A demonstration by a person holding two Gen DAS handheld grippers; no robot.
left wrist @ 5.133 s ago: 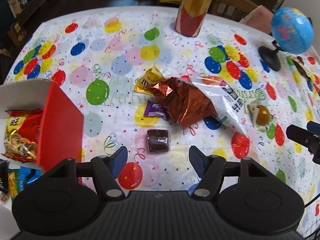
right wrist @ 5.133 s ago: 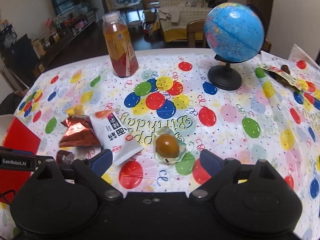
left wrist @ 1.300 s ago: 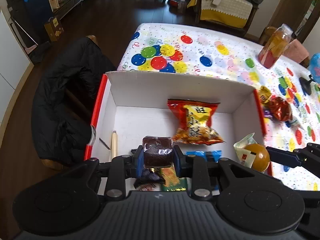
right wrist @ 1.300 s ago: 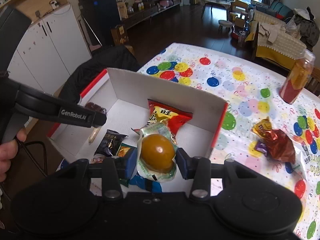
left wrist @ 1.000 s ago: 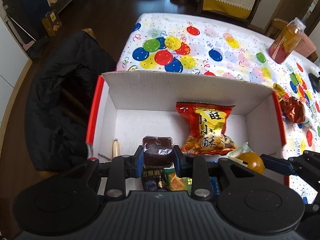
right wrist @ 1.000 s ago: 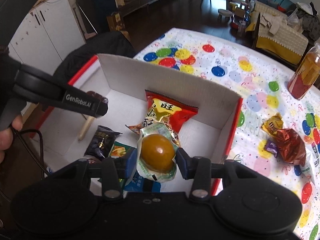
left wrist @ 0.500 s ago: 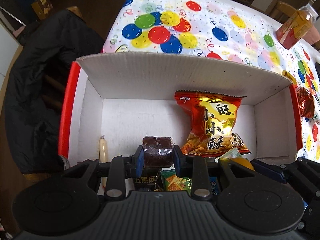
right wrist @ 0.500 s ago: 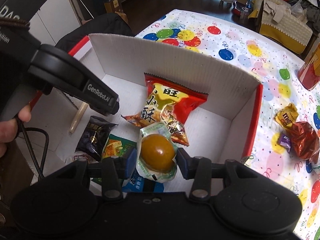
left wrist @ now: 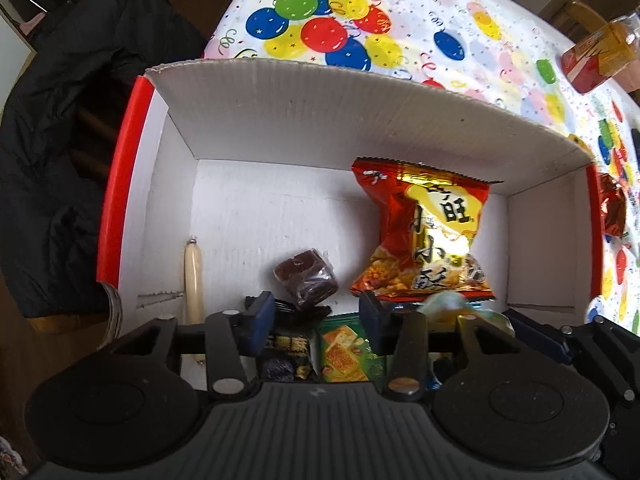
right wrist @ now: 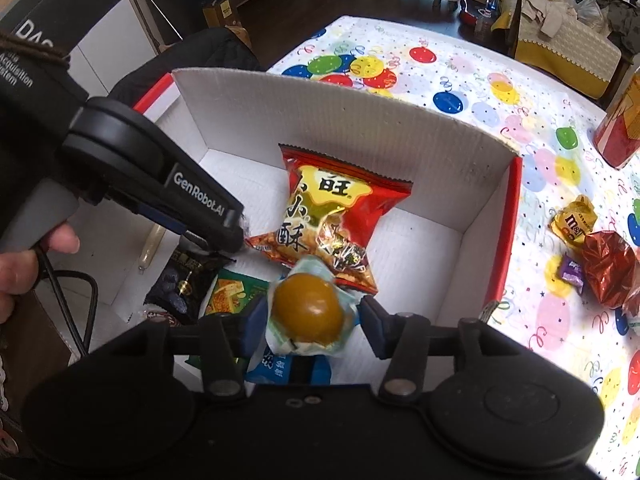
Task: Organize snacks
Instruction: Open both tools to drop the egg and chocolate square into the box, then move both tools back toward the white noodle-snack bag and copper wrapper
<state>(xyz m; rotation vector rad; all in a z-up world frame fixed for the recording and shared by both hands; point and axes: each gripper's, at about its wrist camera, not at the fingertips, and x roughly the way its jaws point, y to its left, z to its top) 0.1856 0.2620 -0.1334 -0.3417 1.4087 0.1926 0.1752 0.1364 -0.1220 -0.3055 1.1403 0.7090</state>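
In the left wrist view the left tongs (left wrist: 316, 314) have just been opening and stand released over the white box (left wrist: 320, 112), and the brown wrapped cake (left wrist: 306, 278) lies free on the box floor just beyond them, at nine o'clock from the red snack bag (left wrist: 428, 240). In the right wrist view the right tongs (right wrist: 312, 320) have also just been opening; the wrapped brown egg (right wrist: 307, 308) sits between the pads, the right one clear of it, above the box's near edge at six o'clock from the red bag, while loose sweets (right wrist: 600, 260) lie on the bench (right wrist: 460, 80) at three o'clock.

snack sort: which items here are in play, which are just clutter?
In play: box; brown cake; packed egg; red crisp bag; foil snacks on cloth.
Clutter: drink bottle; black jacket; sofa.
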